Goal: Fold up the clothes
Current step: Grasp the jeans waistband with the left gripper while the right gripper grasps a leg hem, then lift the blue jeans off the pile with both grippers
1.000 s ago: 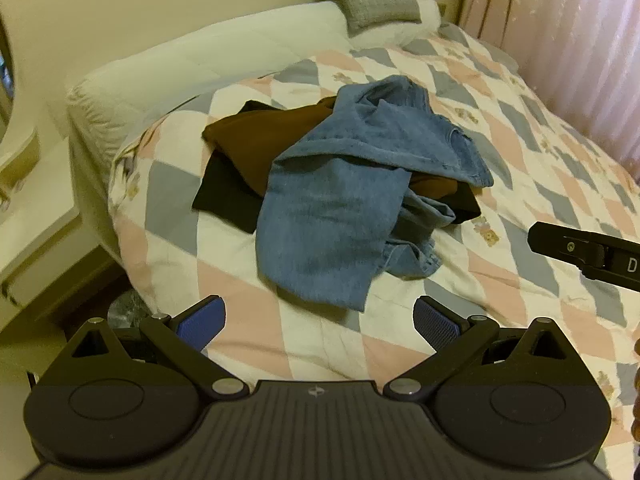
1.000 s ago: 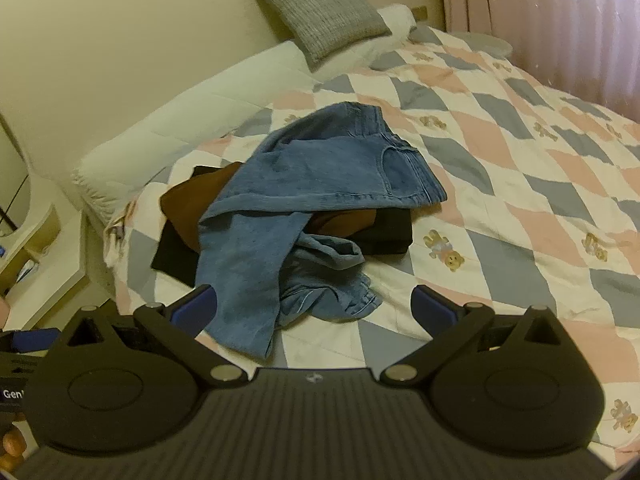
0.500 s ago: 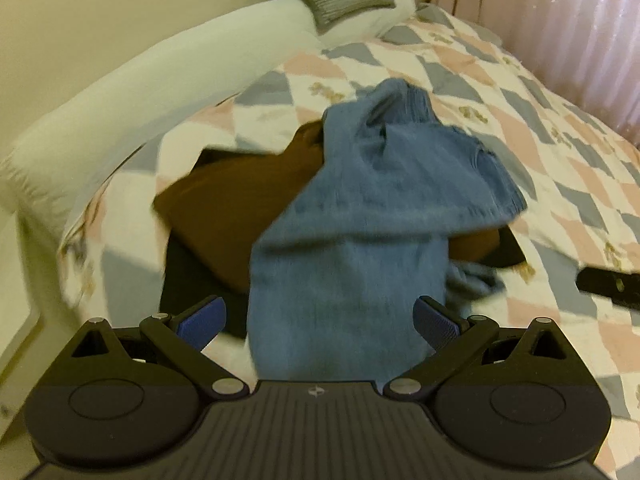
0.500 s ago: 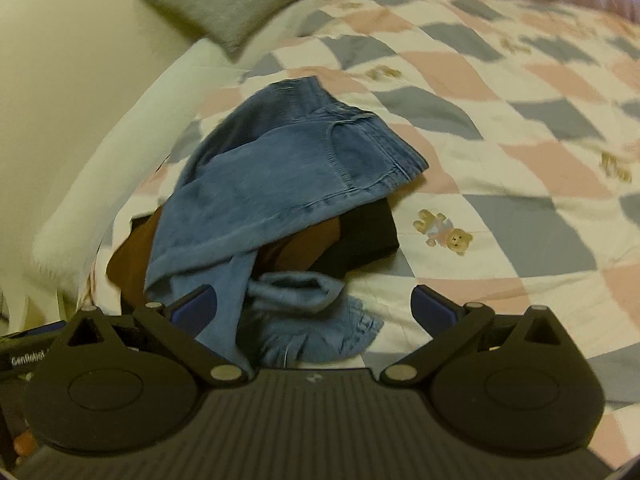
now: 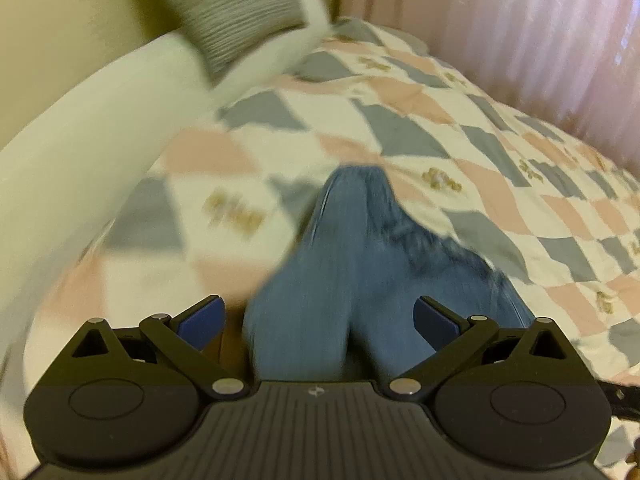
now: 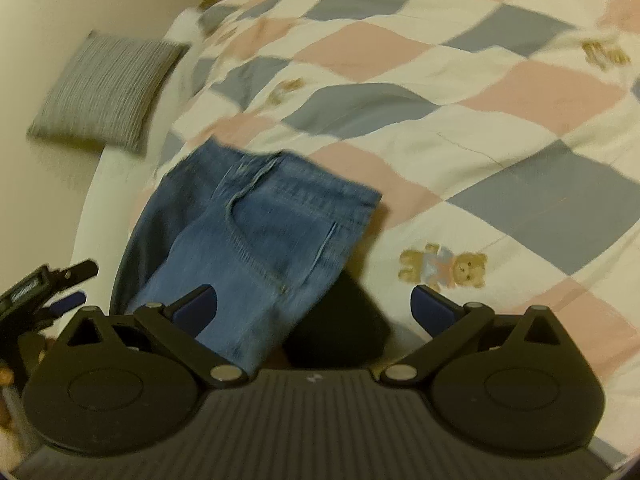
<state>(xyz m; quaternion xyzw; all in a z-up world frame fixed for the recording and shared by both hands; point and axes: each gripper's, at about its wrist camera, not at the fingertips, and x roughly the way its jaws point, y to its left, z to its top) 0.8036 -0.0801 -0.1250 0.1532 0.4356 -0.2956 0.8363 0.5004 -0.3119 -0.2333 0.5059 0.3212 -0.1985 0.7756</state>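
Observation:
A pair of blue jeans (image 5: 360, 272) lies crumpled on the checked quilt, on top of dark clothes. In the left wrist view my left gripper (image 5: 318, 322) is open right over the jeans, its blue pads on either side of a raised fold. In the right wrist view my right gripper (image 6: 314, 310) is open above the waistband end of the jeans (image 6: 248, 232) and a black garment (image 6: 340, 328) under them. The left gripper also shows at the left edge of the right wrist view (image 6: 44, 292). The view is blurred by motion.
The checked quilt (image 6: 460, 92) with teddy-bear prints covers the bed. A grey striped cushion (image 6: 108, 92) leans on a white bolster (image 5: 80, 152) by the wall. Pink curtains (image 5: 540, 28) hang beyond the bed's far side.
Both grippers have moved in close over the pile of clothes, and the jeans now fill the space between the jaws. Both stay open.

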